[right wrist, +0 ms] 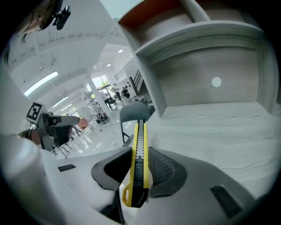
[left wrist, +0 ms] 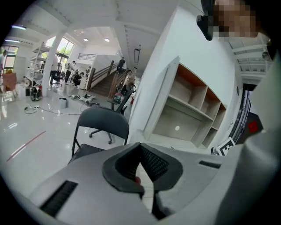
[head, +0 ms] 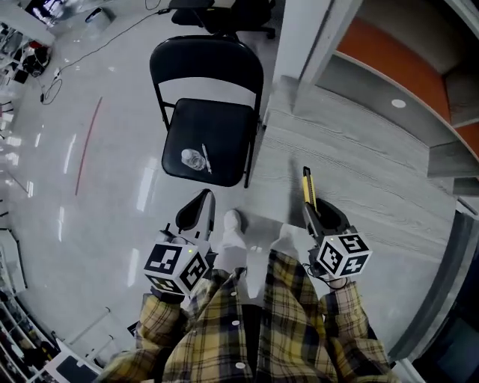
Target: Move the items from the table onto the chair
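Note:
A black folding chair [head: 224, 127] stands on the floor left of the grey wooden table [head: 359, 172]. On its seat lie a small crumpled clear item [head: 192, 158] and a thin pen-like stick [head: 206, 158]. My right gripper [head: 309, 209] is over the table's near left edge, shut on a yellow-and-black utility knife [head: 307, 187] that points away from me. In the right gripper view the knife [right wrist: 139, 162] stands upright between the pads, with the chair [right wrist: 134, 112] beyond it. My left gripper [head: 203, 202] hangs over the floor just in front of the chair, shut with nothing in it.
A white pillar [head: 307, 45] and a shelf unit with orange backing [head: 404, 60] border the table's far side. Cables [head: 90, 48] trail across the glossy floor at the back left. White shoes [head: 233, 224] show below me between the grippers. An office chair [head: 224, 15] stands behind the folding chair.

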A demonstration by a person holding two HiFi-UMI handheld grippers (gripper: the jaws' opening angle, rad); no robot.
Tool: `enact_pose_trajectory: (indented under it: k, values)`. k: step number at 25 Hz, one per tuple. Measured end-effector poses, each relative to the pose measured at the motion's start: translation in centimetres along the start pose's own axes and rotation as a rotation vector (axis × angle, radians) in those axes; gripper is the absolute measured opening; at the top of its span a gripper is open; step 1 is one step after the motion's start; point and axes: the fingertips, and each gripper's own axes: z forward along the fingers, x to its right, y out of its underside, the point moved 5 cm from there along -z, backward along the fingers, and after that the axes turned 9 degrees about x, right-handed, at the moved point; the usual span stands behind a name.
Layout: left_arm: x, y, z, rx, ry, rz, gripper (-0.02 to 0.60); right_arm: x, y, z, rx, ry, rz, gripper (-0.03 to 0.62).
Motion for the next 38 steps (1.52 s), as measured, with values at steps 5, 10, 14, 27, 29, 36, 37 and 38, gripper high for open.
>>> enact_pose_trajectory:
  k: [5,10,14,27,29,36,37,38]
  values:
    - [-8.0,0.0,-2.3,-0.003,-0.065,-0.001,0.005,-11.3,2.8,8.3,-0.026,-0.158,0.037,0.129]
    - [-12.9,1.4,-3.0,-0.018,-0.091,-0.011,0.004,-17.9,4.9,14.9,-0.035,-0.193,0.062,0.129]
    - [-15.5,3.9,-3.0,-0.034,-0.114,-0.021,0.005,-19.3,7.8,19.6,-0.053,-0.148,0.047,0.129]
    - [-20.8,13.6,-3.2,-0.162,-0.132,-0.111,0.005,-11.5,20.6,34.6,-0.161,0.244,-0.06,0.129]
    - [-21.4,14.4,-2.9,-0.164,-0.141,-0.123,0.005,-10.0,22.4,36.7,-0.204,0.259,-0.087,0.129]
    - [-23.0,15.7,-2.4,-0.185,-0.162,-0.122,0.005,-6.9,26.2,41.1,-0.307,0.295,-0.127,0.129]
    - [-23.1,15.7,-2.5,-0.187,-0.165,-0.121,0.004,-6.7,26.6,41.4,-0.325,0.298,-0.142,0.129]
    - [-23.2,15.8,-2.6,-0.189,-0.168,-0.122,0.005,-6.6,26.9,41.6,-0.347,0.307,-0.156,0.129]
